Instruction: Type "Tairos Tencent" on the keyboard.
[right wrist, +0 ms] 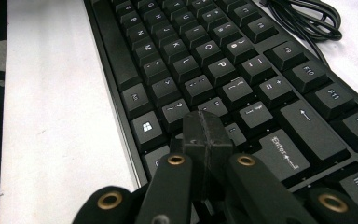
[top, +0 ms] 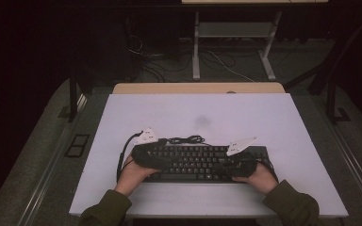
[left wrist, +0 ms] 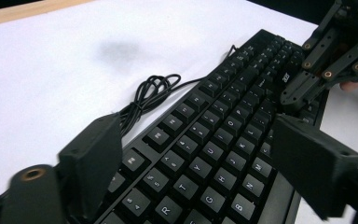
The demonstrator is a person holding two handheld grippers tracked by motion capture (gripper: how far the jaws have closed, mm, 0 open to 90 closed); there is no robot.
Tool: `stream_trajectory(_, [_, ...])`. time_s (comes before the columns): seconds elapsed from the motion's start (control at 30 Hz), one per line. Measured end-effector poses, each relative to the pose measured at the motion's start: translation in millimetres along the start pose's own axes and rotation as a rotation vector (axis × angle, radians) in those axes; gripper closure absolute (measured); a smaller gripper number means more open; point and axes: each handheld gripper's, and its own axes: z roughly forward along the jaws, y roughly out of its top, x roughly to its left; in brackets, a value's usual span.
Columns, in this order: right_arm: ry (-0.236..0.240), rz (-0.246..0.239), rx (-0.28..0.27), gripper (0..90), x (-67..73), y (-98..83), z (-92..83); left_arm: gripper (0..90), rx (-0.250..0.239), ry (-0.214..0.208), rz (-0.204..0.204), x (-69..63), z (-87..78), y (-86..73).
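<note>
Right gripper (right wrist: 208, 135) closed on keys, keyboard (top: 195, 162) lengthwise left-to-right

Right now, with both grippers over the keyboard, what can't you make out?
- Keyboard ends, high view: covered by the left gripper and right gripper.
- Keys under the shut right gripper, right gripper view: hidden by its fingers.
- Cable plug: not traceable in the coil.
- Key legends, high view: too small.

Light: dim room, dark surround; the white table (top: 207, 113) is the brightest area in the high view.
Shadow: faint grey smudge on the table.
Blur: left gripper (left wrist: 200, 172) soft-edged close up.
Focus: keyboard (right wrist: 214, 70) keys legible; the nearest black parts are soft.
</note>
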Motion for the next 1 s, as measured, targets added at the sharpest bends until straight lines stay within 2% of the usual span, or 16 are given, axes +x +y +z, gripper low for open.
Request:
stream_trajectory(0.17, [0.000, -0.005, 0.000, 89.2, 0.1, 0.0, 0.0, 25.3, 0.022, -0.002, 0.009, -1.4, 4.1, -2.2])
stream_trajectory(0.4, [0.001, -0.004, -0.002, 89.2, 0.2, -0.4, 0.0, 42.1, 0.051, -0.005, 0.008, -2.1, 6.9, -4.0])
stream_trajectory(0.7, [-0.003, -0.005, -0.005, 89.2, 0.9, -1.0, -0.1, 74.5, 0.120, -0.005, 0.004, -1.9, 11.9, -4.4])
stream_trajectory(0.83, [-0.002, -0.004, -0.007, 89.2, 0.7, -1.2, 0.0, 86.0, 0.144, 0.004, 0.005, -1.0, 14.1, -4.6])
stream_trajectory(1.0, [-0.002, -0.002, -0.009, 89.2, 0.7, -1.4, 0.1, 89.0, 0.174, 0.012, 0.005, 0.5, 16.8, -6.1])
